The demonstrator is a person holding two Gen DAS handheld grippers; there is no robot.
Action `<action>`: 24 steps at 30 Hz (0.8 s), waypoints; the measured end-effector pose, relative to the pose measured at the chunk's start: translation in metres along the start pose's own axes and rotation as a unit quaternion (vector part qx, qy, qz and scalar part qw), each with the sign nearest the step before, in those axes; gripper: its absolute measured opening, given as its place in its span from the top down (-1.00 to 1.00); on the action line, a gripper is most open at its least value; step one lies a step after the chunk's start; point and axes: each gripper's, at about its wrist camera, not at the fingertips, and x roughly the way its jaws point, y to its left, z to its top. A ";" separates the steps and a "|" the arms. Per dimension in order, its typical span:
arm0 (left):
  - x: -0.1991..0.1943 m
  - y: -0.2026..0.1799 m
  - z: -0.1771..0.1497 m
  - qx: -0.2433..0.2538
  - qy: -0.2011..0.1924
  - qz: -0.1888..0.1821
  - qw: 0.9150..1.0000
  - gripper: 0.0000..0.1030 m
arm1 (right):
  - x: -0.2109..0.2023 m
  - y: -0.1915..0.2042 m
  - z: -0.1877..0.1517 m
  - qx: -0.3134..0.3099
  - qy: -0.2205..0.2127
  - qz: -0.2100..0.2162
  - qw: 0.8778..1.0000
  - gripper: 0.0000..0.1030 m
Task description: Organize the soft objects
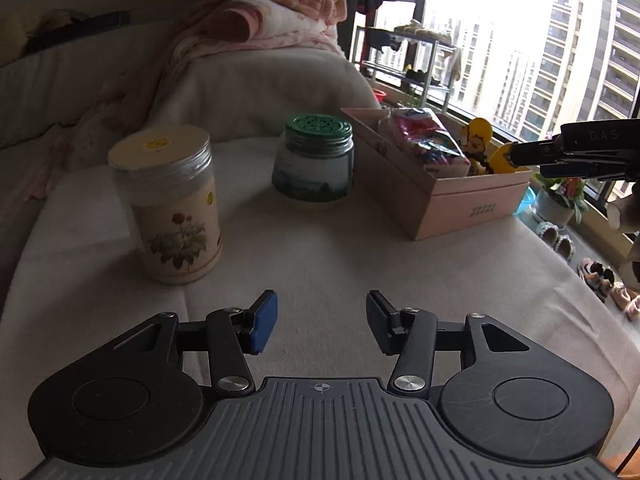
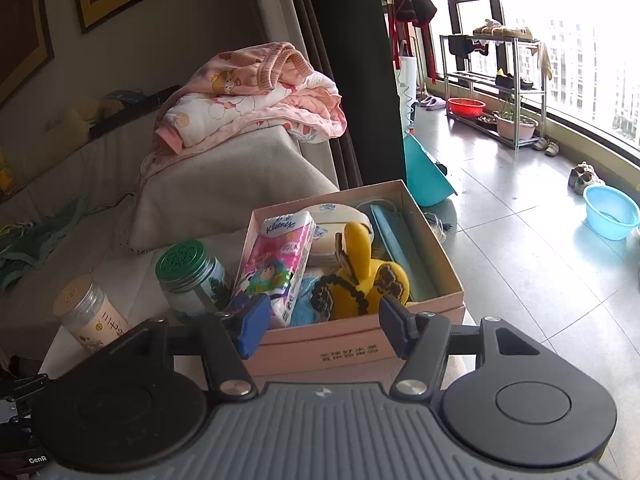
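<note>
- Left gripper (image 1: 322, 322): jaws apart, nothing between them, only bare cloth-covered table (image 1: 320, 248) below.
- Right gripper (image 2: 320, 330): jaws apart, empty, at the near wall of the pink box (image 2: 356, 342).
- Yellow plush toy (image 2: 360, 280) lies in the box, beside the tissue pack (image 2: 276, 268).
- Two jars left of the box: green-lidded jar (image 1: 314, 160), flower-print jar (image 1: 176, 208).

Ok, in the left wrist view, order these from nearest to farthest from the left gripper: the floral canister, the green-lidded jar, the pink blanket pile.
From the left gripper:
1. Floral canister, ahead to the left on the cloth-covered surface.
2. Green-lidded jar, further back near the centre, just left of the pink box.
3. Pink blanket pile, farthest, up on the sofa arm behind both.
</note>
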 end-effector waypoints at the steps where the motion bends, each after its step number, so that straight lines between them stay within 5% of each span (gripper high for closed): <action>1: 0.001 0.003 -0.007 -0.010 0.006 0.009 1.000 -0.04 | 0.001 0.009 -0.012 -0.004 0.006 0.001 1.000 -0.21; 4: 0.006 0.007 -0.022 -0.040 0.020 0.014 0.999 -0.07 | 0.020 0.034 -0.047 -0.018 0.057 0.004 0.998 -0.21; 8: 0.007 -0.008 -0.026 -0.022 0.004 0.025 0.999 -0.23 | 0.044 0.055 -0.087 -0.063 0.107 -0.013 0.992 -0.25; 11: 0.015 -0.018 -0.023 -0.010 0.000 0.026 1.000 -0.54 | 0.042 0.063 -0.099 -0.097 0.078 -0.048 0.991 -0.33; 13: 0.021 -0.024 -0.023 -0.008 -0.004 0.036 0.999 -0.60 | 0.043 0.056 -0.099 -0.081 0.075 -0.057 0.992 -0.59; 24: 0.036 -0.047 -0.021 -0.026 -0.024 0.109 0.993 -0.60 | 0.050 0.032 -0.104 -0.060 0.045 -0.078 0.994 -1.00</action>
